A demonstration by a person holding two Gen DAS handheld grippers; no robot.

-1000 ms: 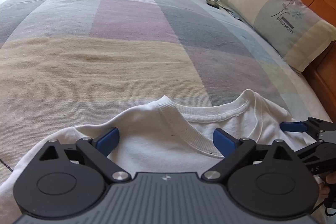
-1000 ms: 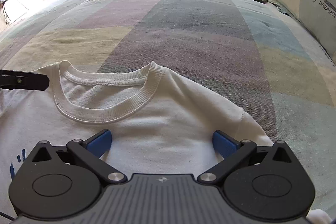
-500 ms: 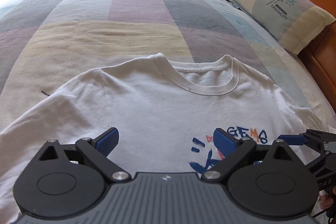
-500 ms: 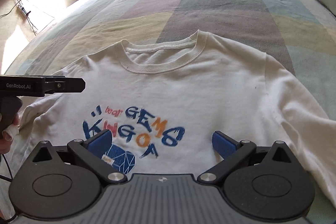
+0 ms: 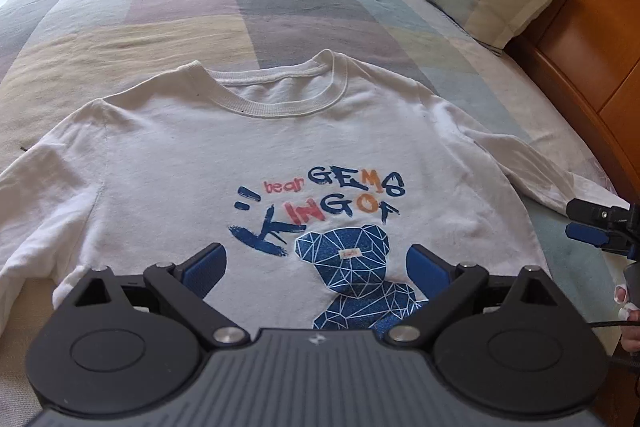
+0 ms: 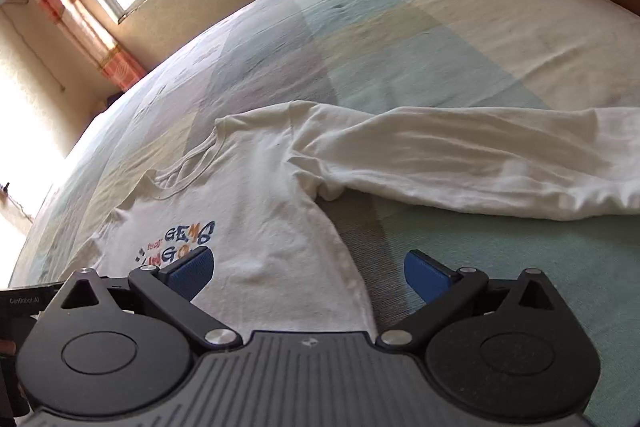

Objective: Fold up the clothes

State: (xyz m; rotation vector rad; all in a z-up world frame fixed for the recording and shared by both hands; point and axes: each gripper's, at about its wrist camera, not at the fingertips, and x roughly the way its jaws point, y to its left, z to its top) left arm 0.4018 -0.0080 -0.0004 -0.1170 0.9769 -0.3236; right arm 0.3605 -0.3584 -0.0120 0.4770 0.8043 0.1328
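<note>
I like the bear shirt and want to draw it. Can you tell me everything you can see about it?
The white shirt has long sleeves and looks like soft cotton, a little wrinkled. It has a ribbed round collar. On its chest are painted words, "bear GEMS KING OF", in blue, red and orange, above a blue bear made of triangles. It lies flat, front up, on the patchwork bedspread, not yet folded. One sleeve stretches out sideways. No gripper holds it.

Both views now farther down the white shirt [image 5: 248, 163], right gripper [image 6: 308, 269] swung toward its sleeve [image 6: 480, 163].
</note>
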